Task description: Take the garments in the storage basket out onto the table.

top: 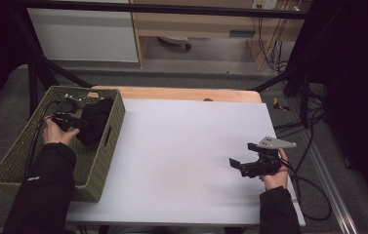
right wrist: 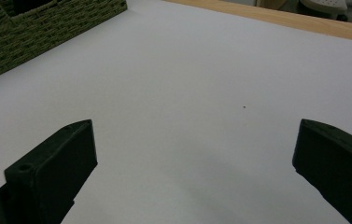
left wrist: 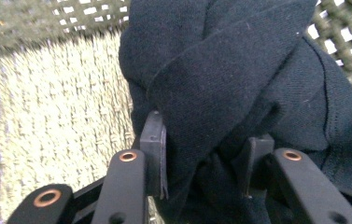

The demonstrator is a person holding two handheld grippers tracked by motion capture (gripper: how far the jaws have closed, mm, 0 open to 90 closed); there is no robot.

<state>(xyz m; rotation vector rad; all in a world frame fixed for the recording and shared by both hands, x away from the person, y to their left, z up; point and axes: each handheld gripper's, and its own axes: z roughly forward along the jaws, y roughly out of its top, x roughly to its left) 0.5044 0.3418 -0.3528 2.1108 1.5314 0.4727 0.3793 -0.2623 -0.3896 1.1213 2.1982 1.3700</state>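
Note:
A dark navy cloth lies bunched inside the green woven basket at the table's left. My left gripper reaches into the basket and is shut on a fold of that cloth. In the left gripper view the cloth bulges between and over the two black jaws of the left gripper, above the basket floor. My right gripper hovers over the white table surface at the right, pointing left. In its own view the right gripper stands wide open with nothing between its jaws.
The basket sits at the far left of the right gripper view, its near wall beside the white sheet. A wooden strip runs along the table's far edge. Cables trail off the right side.

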